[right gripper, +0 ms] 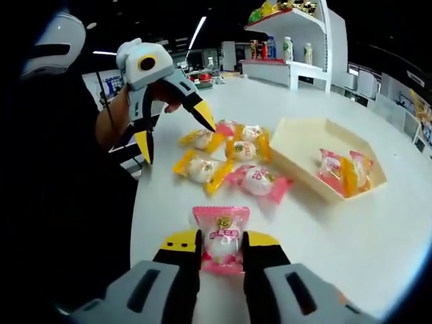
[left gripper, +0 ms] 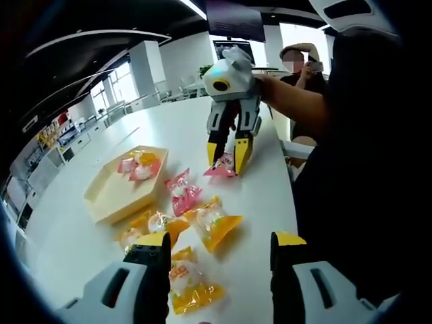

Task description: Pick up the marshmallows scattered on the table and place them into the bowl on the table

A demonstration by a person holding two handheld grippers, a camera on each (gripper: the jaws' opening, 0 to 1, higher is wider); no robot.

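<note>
Progress: early, by my read. The bowl, a shallow cream hexagonal tray on the white counter, holds what looks like two or three wrapped marshmallows: pink and orange packets against its far side in the right gripper view, seen also in the left gripper view.

Still out on the counter:
- a cluster of loose packets between the two tools: orange ones, a pink one, more behind. Roughly five or six; exact count unclear where wrappers overlap.
- one orange packet lying right at the left tool's tips.
- one pink marshmallow, currently being handled.

Right hand-held gripper: jaws closed in on the pink marshmallow, yellow-tipped black fingers pressing its wrapper on both sides. It's clamped at counter level; can't tell if it's lifted clear. In the left gripper view the same tool points down with the pink packet between its tips. The bowl sits well off to the side of this tool, past the loose cluster.

Left hand-held gripper: jaws spread wide, holding nothing. In the right gripper view it hangs splayed above the near edge of the cluster, not touching anything.

Remaining: carry the pink one to the bowl, then clear the cluster and the orange packet.
</note>
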